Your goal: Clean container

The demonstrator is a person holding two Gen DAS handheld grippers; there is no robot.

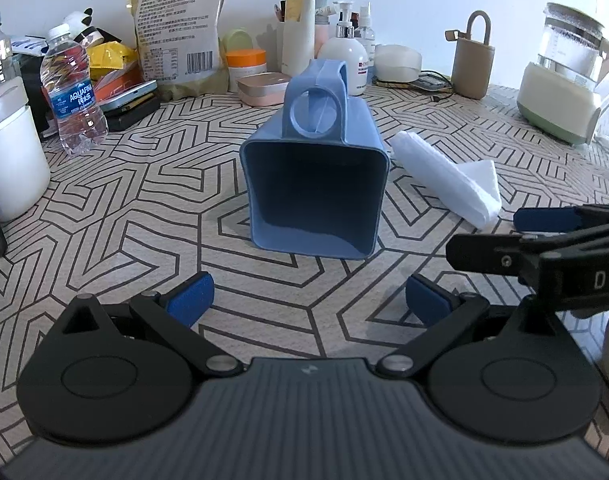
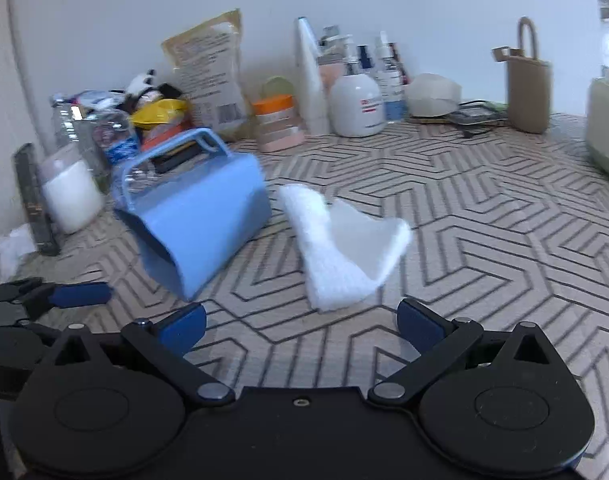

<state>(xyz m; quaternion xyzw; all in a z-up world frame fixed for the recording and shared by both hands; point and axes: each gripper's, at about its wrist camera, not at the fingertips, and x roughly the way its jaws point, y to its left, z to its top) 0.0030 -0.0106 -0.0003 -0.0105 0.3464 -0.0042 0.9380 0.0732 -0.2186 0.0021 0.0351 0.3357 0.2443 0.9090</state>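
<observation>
A blue plastic container [image 1: 316,184] with a handle lies on its side on the patterned table, its open mouth facing my left gripper. It also shows in the right wrist view [image 2: 200,220]. A folded white cloth [image 1: 448,172] lies just right of it, and in the right wrist view [image 2: 340,248] it sits straight ahead. My left gripper [image 1: 308,300] is open and empty, a short way in front of the container's mouth. My right gripper [image 2: 300,328] is open and empty, just short of the cloth; it also shows at the right of the left wrist view [image 1: 500,236].
The table's back edge is crowded: a water bottle [image 1: 72,92], a food pouch [image 1: 176,28], lotion and pump bottles [image 1: 344,56], a tan case [image 1: 472,64] and a kettle [image 1: 564,80]. A white jar [image 1: 8,164] stands at the left.
</observation>
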